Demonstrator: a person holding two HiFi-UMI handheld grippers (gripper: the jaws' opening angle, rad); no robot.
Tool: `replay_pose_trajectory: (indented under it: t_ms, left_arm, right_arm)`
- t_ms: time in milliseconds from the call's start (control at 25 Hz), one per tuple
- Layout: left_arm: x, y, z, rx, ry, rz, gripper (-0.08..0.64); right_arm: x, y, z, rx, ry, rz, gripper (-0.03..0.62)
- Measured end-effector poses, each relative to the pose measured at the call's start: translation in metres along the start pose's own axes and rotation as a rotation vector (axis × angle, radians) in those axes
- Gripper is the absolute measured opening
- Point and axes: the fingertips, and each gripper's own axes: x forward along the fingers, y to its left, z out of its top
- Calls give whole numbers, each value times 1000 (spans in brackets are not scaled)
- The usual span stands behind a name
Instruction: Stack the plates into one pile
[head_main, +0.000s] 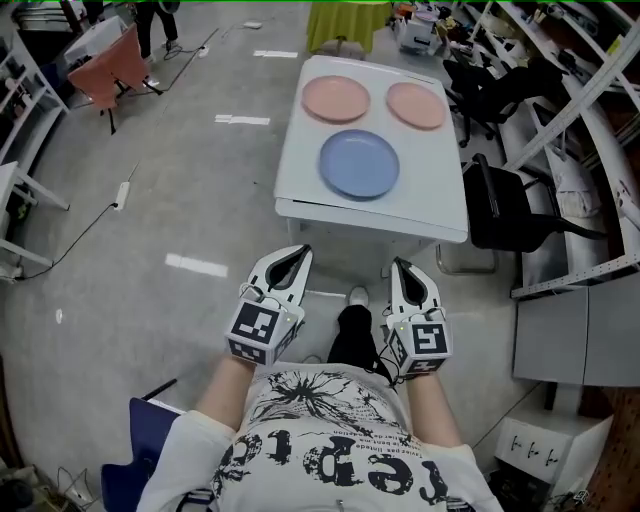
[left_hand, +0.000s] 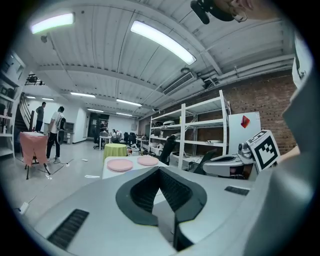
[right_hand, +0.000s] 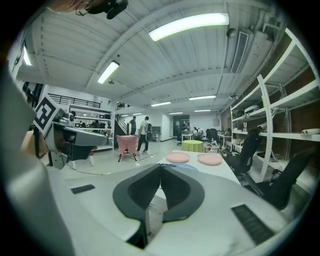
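Two pink plates (head_main: 336, 99), one blue plate (head_main: 359, 164) on the desk (head_main: 300, 190); left gripper (head_main: 299, 252) and right gripper (head_main: 401, 265) closed, empty; head view alone shows blue fully.

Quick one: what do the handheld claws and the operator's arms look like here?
Left claw and right claw: pale grey tapered shells, black ribbed pads, each with a black-and-white square-marker cube. Short white sleeves, black-printed T-shirt.
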Motion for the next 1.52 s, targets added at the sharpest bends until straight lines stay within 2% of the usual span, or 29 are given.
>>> replay_pose_trajectory:
  t_ms: [200, 520, 680, 880, 1040, 1160, 1400, 1520]
  left_arm:
    - [64, 28, 8, -5, 1, 56, 8]
    - [208, 53, 41, -11, 18, 137, 8]
    - [281, 71, 52, -17, 35, 166, 8]
    - [344, 102, 57, -51, 52, 218, 9]
    - [378, 123, 49, -61, 82, 259, 8]
    - [398, 136, 42, -84, 91, 263, 8]
    - [422, 180, 34, -106, 128, 251, 8]
    - [436, 210, 33, -86, 100, 231, 8]
  right_arm:
    - [63, -44, 5, -10, -4, 41, 8]
    - [172, -163, 32, -8, 4, 113, 8]
    - [231, -227, 41, 13, 26, 124, 6]
    - [295, -278, 50, -25, 35, 144, 6]
    - [333, -297, 49, -24, 51, 177, 6]
    - [357, -302, 48, -19, 69, 194, 6]
    - [409, -286, 55, -28, 108, 217, 6]
    - [442, -280, 53, -24, 134, 209, 6]
